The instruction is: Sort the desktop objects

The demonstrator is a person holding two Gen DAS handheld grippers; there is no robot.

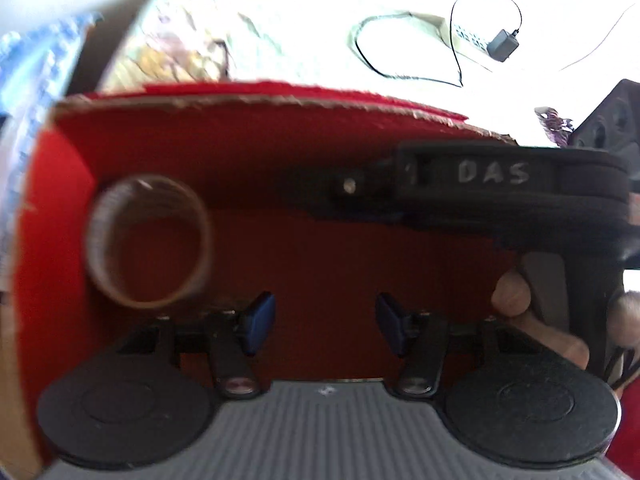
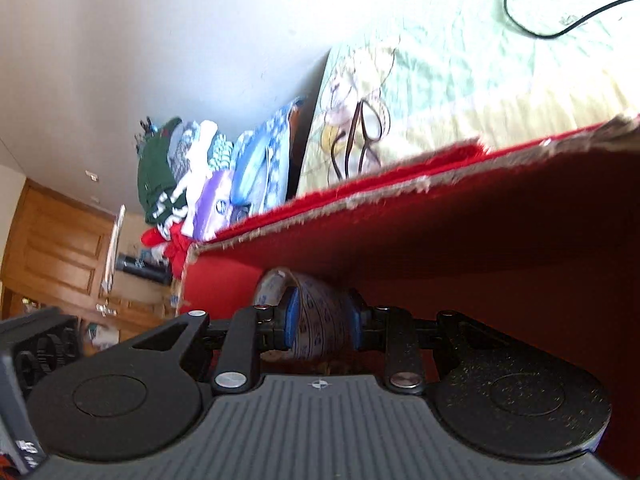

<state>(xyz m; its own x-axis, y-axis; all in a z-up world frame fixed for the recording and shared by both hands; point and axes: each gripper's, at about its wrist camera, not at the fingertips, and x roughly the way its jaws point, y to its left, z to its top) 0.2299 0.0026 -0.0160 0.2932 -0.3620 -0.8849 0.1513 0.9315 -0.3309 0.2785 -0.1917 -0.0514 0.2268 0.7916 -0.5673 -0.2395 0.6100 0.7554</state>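
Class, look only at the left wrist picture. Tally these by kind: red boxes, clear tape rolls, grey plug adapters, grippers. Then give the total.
red box: 1
clear tape roll: 1
grey plug adapter: 1
Grippers: 2, the left gripper and the right gripper
Total: 5

A black charger lies on the pale bedspread.

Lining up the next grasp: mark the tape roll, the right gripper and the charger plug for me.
tape roll [image 1: 148, 240]: left wrist view, on its clear rim.
right gripper [image 2: 322, 320]: right wrist view, between its fingertips.
charger plug [image 1: 503, 45]: left wrist view, on its grey body.
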